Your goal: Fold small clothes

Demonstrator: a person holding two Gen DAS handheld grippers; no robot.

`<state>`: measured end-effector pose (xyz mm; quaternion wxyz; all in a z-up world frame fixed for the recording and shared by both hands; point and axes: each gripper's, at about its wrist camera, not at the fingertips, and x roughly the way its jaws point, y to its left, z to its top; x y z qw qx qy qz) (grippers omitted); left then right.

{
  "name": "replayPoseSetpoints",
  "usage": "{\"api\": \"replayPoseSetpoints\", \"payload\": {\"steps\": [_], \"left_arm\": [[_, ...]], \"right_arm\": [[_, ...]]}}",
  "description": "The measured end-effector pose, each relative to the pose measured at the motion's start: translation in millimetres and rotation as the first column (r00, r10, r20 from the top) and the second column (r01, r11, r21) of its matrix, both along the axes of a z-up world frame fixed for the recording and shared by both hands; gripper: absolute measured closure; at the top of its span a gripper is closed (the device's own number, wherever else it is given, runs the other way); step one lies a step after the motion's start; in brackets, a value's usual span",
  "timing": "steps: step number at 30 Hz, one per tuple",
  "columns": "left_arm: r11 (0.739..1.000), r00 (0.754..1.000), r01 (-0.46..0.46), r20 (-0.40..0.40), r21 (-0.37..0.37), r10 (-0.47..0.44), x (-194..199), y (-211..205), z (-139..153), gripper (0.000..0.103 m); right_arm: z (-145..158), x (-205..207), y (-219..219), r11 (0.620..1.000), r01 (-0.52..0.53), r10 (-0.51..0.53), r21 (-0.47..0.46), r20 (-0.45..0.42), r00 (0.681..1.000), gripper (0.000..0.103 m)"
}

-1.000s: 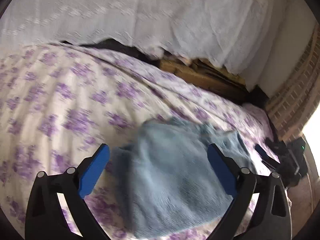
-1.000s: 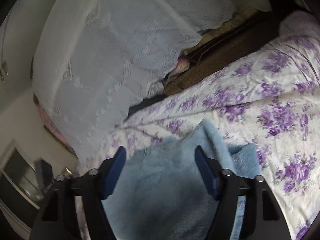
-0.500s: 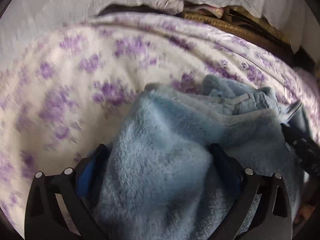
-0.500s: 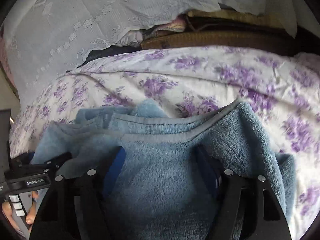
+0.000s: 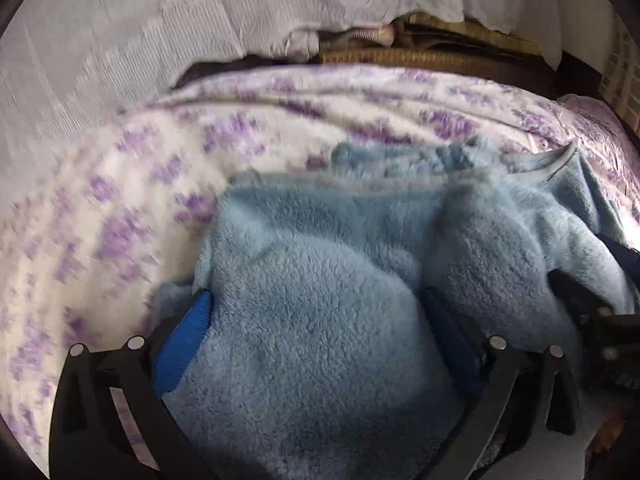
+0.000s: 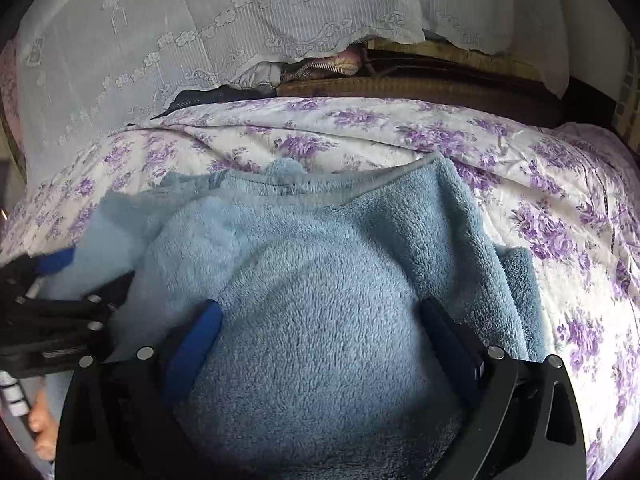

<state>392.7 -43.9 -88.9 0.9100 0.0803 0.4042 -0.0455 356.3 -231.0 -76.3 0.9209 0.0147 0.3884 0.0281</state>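
— So, where does the garment sit?

— Blue fleece garment (image 5: 320, 320) lies bunched on the floral bedspread (image 5: 120, 200), near side of the bed. Its grey-trimmed hem runs along the far edge of the bundle. From the right wrist, same garment (image 6: 320, 300), bedspread (image 6: 560, 200) showing to its right and beyond it.

— Your left gripper?

— Left gripper (image 5: 320, 328): jaws spread wide, blue pads on either side of a hump of fleece. Fleece bulges up between the fingers and touches both pads. Whether I am squeezing it, I cannot tell; the jaws stand far apart.

— And the right?

— Right gripper (image 6: 320, 332): same posture. Jaws wide, a mound of fleece filling the gap, pads against it on both sides. No closed pinch visible.

— Are the two close together?

— Near each other, on the same bundle. From the right wrist, the left gripper (image 6: 56, 300) shows at the left edge, a fold of fleece draped over it. From the left wrist, the right gripper (image 5: 612, 320) is dark at the right edge.

— Beyond the bed?

— White lace cloth (image 6: 200, 40) hangs across the far side, with a wicker edge (image 6: 400, 86) below it.
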Motion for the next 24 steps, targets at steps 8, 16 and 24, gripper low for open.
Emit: {"api": "replayPoseSetpoints", "payload": {"steps": [8,16,24], "left_arm": [[0.985,0.996,-0.084,0.013,-0.149,0.086,-53.7,43.2,10.7,0.004],[0.975,0.989,-0.123,-0.103,-0.187,0.105,-59.3,63.4,-8.5,0.005],[0.997,0.997,-0.073,-0.034,0.007,0.073,-87.0,30.1,-11.9,0.004]], "right_arm": [[33.4,-75.1,-27.2,0.991,0.050,-0.072,0.122,0.186,0.980,0.004],[17.4,-80.8,-16.6,0.997,0.073,-0.074,0.020,0.070,0.995,0.005],[-1.7,-86.6,27.5,0.990,-0.061,0.055,-0.130,-0.048,0.997,0.003]]}}
